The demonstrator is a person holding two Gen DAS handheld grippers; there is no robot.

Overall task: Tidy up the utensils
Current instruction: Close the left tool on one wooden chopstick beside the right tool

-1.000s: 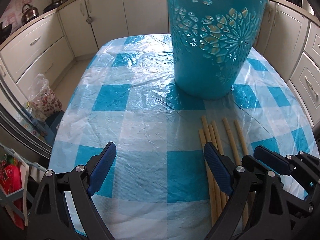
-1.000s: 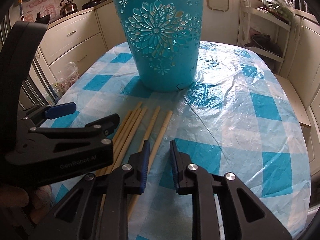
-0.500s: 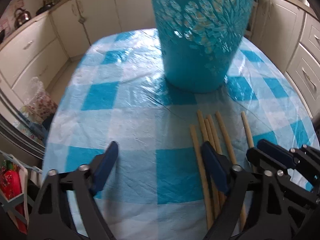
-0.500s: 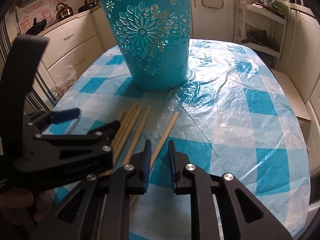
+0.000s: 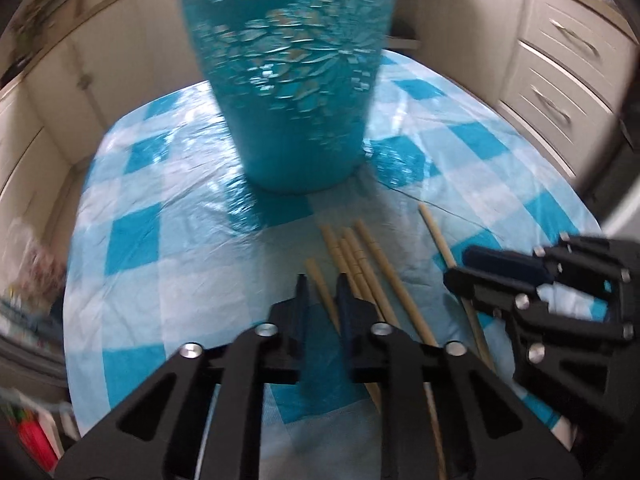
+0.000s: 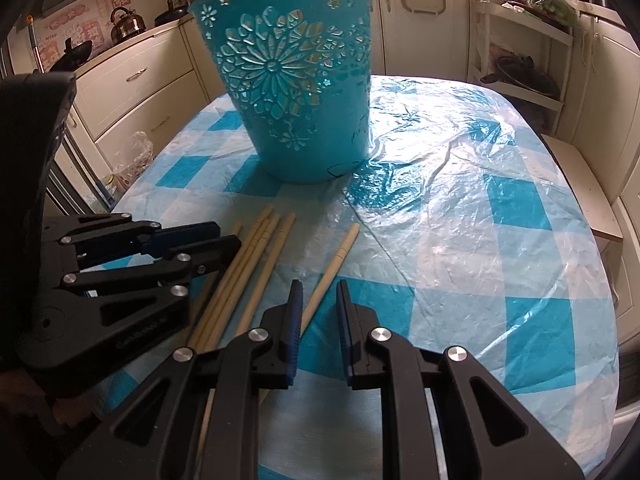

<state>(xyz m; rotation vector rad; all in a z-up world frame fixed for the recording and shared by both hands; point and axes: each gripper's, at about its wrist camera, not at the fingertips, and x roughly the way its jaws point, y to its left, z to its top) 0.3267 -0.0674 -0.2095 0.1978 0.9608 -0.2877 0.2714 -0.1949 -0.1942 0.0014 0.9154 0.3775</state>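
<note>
The left tool [image 5: 322,300] has just been closing and pinches one chopstick [image 5: 320,286] on the bench [image 6: 460,240]. The right tool [image 6: 318,312] pinches another chopstick [image 6: 334,264], near the teal basket [image 6: 296,92].

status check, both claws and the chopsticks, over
Left claw just closed on the leftmost chopstick. Right claw narrow around the lone chopstick, grip unclear. Teal basket upright behind, path clear.

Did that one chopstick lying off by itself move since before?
Yes. The lone chopstick shifted right, away from the chopstick bundle, judged against the checked tablecloth.
</note>
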